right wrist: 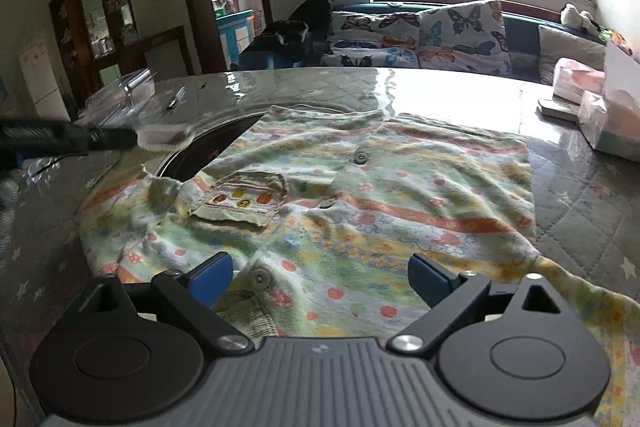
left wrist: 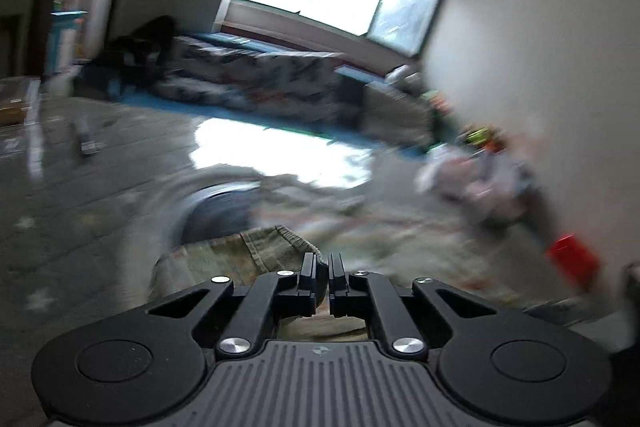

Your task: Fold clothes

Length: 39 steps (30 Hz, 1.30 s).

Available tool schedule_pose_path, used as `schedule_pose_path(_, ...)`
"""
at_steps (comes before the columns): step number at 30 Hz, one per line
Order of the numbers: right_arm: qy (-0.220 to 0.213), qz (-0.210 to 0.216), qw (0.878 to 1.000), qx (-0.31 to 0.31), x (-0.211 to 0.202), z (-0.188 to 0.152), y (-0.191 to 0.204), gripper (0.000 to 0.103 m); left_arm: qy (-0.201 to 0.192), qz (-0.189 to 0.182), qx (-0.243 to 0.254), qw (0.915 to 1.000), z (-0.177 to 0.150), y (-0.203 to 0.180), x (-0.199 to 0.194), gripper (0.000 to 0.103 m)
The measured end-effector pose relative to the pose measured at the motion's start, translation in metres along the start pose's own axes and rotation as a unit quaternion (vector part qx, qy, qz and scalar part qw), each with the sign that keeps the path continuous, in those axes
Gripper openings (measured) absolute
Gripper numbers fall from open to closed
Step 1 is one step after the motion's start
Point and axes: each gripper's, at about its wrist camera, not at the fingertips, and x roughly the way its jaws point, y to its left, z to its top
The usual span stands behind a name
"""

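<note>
So the little flowery shirt (right wrist: 360,211) is spread flat mid-counter (right wrist: 580,203), its pocket (right wrist: 244,201) sitting around 10 o'clock from the middle. The right tongs (right wrist: 320,281) hang wide apart over the near hem at 6 o'clock, nothing between them. The left tongs (left wrist: 323,267) are pinched tight on a ribbed cuff edge (left wrist: 276,247); that view's super blurry. From the right camera they're over at 9 o'clock.
</note>
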Motion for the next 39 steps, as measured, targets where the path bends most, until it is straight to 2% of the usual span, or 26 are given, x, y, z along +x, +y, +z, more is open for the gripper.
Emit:
schedule_pose_path(2,-0.001,-0.001,1.000,0.005,-0.001,0.000,-0.003,0.091,-0.005,-0.046,-0.015,0.9988,0.006,-0.014,-0.001,0.006)
schedule_pose_path(7,-0.011,-0.002,0.999,0.035,-0.010,0.000,-0.016,0.087,-0.009,-0.134,-0.017,0.9908,0.011,-0.048,0.004,0.006)
schedule_pose_path(10,-0.020,-0.009,0.998,0.064,-0.015,0.000,-0.028,0.082,0.005,-0.160,-0.007,0.9871,0.005,-0.063,0.014,0.006)
schedule_pose_path(13,-0.029,-0.021,0.995,0.092,-0.021,-0.001,-0.040,0.078,0.031,-0.170,0.011,0.9848,-0.007,-0.077,0.028,0.007)
schedule_pose_path(17,-0.043,-0.037,0.991,0.119,-0.030,-0.001,-0.055,0.076,0.064,-0.151,0.069,0.9840,-0.029,-0.091,0.043,0.010)
schedule_pose_path(18,-0.046,-0.042,0.990,0.123,-0.032,-0.001,-0.057,0.076,0.072,-0.149,0.073,0.9835,-0.034,-0.092,0.044,0.015)
schedule_pose_path(20,-0.053,-0.050,0.988,0.133,-0.036,-0.001,-0.062,0.074,0.084,-0.143,0.081,0.9828,-0.041,-0.093,0.045,0.032)
schedule_pose_path(21,-0.056,-0.052,0.987,0.138,-0.037,-0.001,-0.064,0.073,0.085,-0.136,0.085,0.9833,-0.044,-0.092,0.044,0.047)
schedule_pose_path(22,-0.055,-0.050,0.987,0.141,-0.037,0.000,-0.065,0.070,0.086,-0.130,0.090,0.9837,-0.046,-0.091,0.043,0.053)
schedule_pose_path(24,-0.051,-0.040,0.988,0.140,-0.035,0.000,-0.065,0.068,0.078,-0.121,0.106,0.9839,-0.046,-0.087,0.037,0.054)
schedule_pose_path(26,-0.042,-0.024,0.990,0.135,-0.032,-0.001,-0.062,0.060,0.067,-0.099,0.115,0.9862,-0.045,-0.079,0.031,0.063)
schedule_pose_path(28,-0.027,-0.006,0.991,0.129,-0.024,-0.002,-0.056,0.055,0.055,-0.068,0.118,0.9892,-0.042,-0.069,0.026,0.090)
schedule_pose_path(30,-0.012,0.005,0.992,0.124,-0.015,-0.004,-0.050,0.051,0.048,-0.037,0.117,0.9913,-0.041,-0.057,0.022,0.100)
schedule_pose_path(33,0.007,0.012,0.992,0.122,0.001,-0.006,-0.044,0.047,0.050,0.004,0.109,0.9927,-0.041,-0.040,0.021,0.103)
schedule_pose_path(39,0.013,0.007,0.994,0.109,0.008,-0.002,-0.037,0.040,0.057,0.068,0.096,0.9915,-0.045,-0.016,0.021,0.103)
